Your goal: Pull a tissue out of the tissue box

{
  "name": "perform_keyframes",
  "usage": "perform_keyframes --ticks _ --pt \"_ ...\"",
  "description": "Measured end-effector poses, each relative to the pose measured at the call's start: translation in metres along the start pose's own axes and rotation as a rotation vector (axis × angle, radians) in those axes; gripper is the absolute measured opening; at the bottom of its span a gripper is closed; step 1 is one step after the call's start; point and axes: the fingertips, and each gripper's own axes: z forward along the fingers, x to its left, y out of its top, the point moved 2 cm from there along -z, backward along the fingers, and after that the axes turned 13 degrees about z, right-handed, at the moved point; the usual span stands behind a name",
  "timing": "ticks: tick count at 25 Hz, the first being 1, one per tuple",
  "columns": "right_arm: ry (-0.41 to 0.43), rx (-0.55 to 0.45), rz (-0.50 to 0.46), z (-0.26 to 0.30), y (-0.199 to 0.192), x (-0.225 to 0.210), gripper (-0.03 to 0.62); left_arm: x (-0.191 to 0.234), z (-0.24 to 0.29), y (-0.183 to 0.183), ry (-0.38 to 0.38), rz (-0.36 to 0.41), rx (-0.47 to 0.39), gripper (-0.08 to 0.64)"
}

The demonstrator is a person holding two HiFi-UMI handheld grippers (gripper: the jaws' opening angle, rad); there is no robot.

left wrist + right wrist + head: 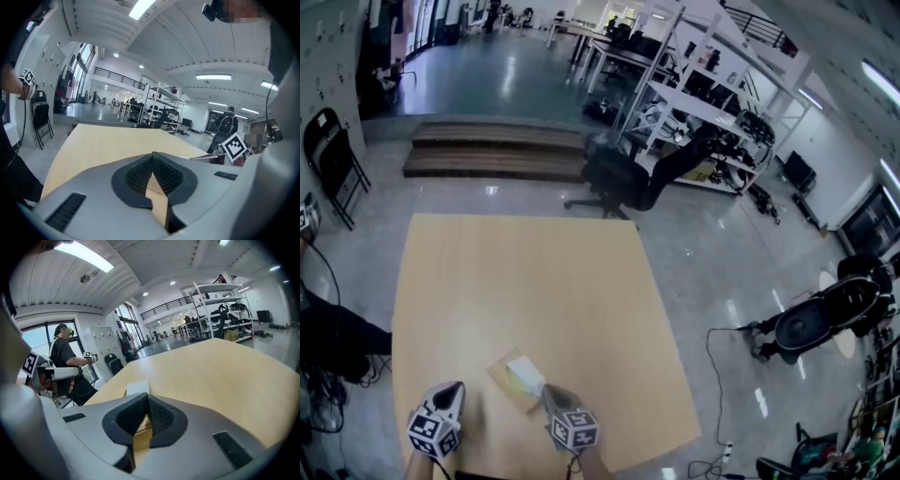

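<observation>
While the grey plastic right gripper (pixel 549 394) reaches out low over the near edge of the pale square wooden table (pixel 525 281), the flat tan cardboard tissue box (pixel 501 369) lies on the tabletop just ahead of it, turned at an angle to the table's sides. A white tissue (pixel 525 375) with a faint green tint stands up from the top of the box. The right gripper's tips sit against the near right side of that tissue. In the right gripper view its black ribbed pads (pixel 159 416) are clenched together, and the tissue shows just beyond their tips. Whether a fold of it is pinched between them cannot be made out. The matching left gripper (pixel 452 388) is to the left of the box, near it but apart, with bare table ahead. Its jaws are clenched as well, the pads meeting at the tip with nothing between them. Far beyond the table a black office chair (pixel 619 178) stands on the glossy floor, with a white metal shelving rack (pixel 703 103) to its right
</observation>
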Motion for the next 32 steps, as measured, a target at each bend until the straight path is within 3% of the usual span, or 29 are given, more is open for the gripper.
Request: perform_keyframes --ticks 32 --pt "0.026 -0.112 -0.064 -0.032 0.029 0.019 0.002 -0.01 -0.014 0.013 0.015 0.019 -0.073 0.008"
